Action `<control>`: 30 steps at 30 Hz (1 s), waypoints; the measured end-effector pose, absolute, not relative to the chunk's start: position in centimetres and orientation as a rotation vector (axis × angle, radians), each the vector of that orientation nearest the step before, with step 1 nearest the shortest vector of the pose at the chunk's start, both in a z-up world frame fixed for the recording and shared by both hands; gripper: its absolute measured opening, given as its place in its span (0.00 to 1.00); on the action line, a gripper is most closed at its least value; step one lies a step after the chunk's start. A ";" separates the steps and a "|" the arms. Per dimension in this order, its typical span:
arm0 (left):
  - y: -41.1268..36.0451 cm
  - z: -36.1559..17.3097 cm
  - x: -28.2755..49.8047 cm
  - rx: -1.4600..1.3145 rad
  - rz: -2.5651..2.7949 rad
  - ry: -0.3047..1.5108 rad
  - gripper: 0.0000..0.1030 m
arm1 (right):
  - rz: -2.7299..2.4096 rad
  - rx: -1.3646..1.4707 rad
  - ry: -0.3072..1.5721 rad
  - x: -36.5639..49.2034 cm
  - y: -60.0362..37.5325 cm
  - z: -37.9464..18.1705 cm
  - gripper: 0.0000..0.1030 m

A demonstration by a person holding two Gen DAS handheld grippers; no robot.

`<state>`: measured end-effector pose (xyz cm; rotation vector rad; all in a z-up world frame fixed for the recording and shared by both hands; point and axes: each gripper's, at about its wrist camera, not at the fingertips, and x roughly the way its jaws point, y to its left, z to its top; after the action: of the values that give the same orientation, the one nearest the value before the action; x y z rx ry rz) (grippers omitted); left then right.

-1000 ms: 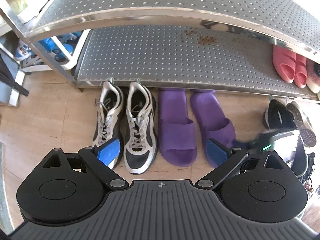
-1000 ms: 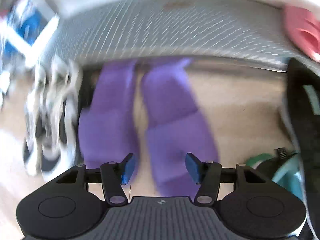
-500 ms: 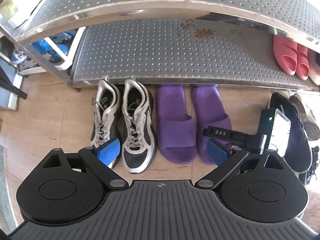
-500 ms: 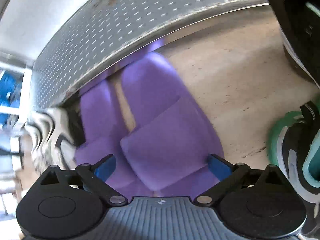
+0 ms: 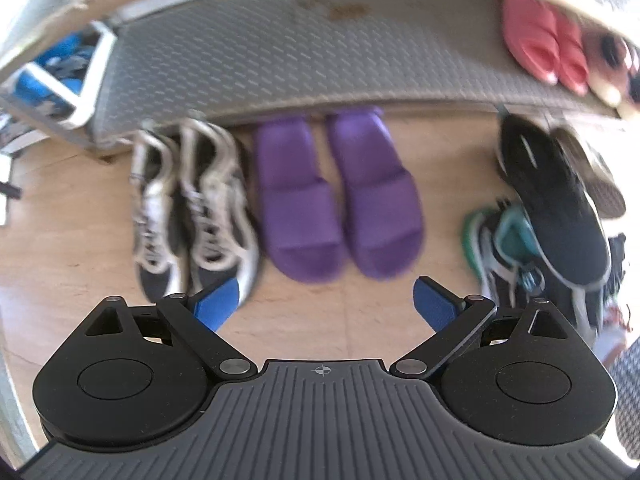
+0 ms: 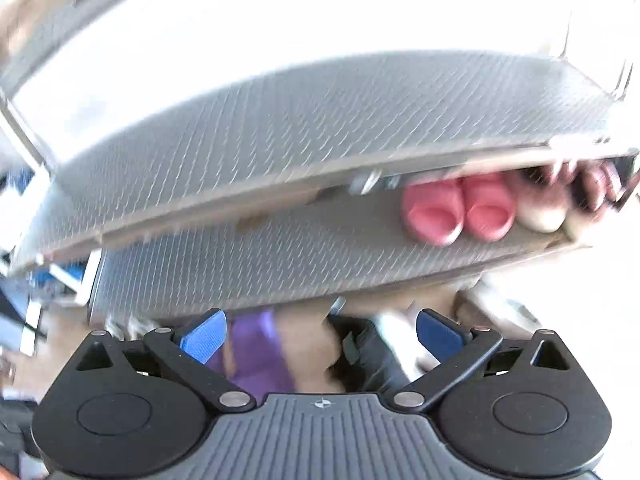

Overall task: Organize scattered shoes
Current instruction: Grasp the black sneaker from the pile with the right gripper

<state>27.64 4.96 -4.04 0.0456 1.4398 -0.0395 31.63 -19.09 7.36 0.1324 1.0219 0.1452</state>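
On the tan floor, a pair of purple slides (image 5: 340,196) lies side by side, toes toward the metal shoe rack (image 5: 280,52). Left of them sits a pair of silver-and-black sneakers (image 5: 192,204). At the right, a black shoe (image 5: 556,196) lies across a teal-and-white sneaker (image 5: 504,240) in a loose heap. My left gripper (image 5: 326,300) hangs open above the bare floor in front of the slides, holding nothing. My right gripper (image 6: 322,332) is raised before the rack, its jaws opening wide with nothing between the pads; a purple slide (image 6: 256,352) shows blurred below it.
Pink slides (image 5: 544,44) and a pale shoe sit on the rack's lower shelf at the right, with the pink slides (image 6: 456,212) also in the right wrist view. A white rack with blue items (image 5: 60,72) stands left of the metal rack. Checked fabric (image 5: 628,396) shows at the right edge.
My right gripper opened, let go of the right purple slide and rose to face the rack shelves. My left gripper shifted right, and the right gripper left its view.
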 end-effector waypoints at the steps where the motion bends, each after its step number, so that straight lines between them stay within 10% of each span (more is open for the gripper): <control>1: 3.9 -4.5 27.6 0.064 -0.048 1.449 0.94 | 0.165 0.081 1.077 32.1 -19.6 5.8 0.92; 15: -0.7 -5.4 29.1 0.075 -0.100 1.439 0.94 | 0.360 -0.653 1.237 32.3 -13.8 -12.8 0.93; 18: 0.8 -5.2 29.2 0.076 -0.081 1.438 0.94 | 0.331 -0.793 1.273 32.0 -12.9 -15.7 0.81; 30: 2.0 -4.6 28.2 0.048 -0.082 1.432 0.94 | 0.026 -0.542 1.249 33.3 -21.9 -8.3 0.76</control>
<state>28.17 2.03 -4.62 0.0481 1.4324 -0.0825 33.29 -21.93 -8.34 -0.5421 1.2489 0.0259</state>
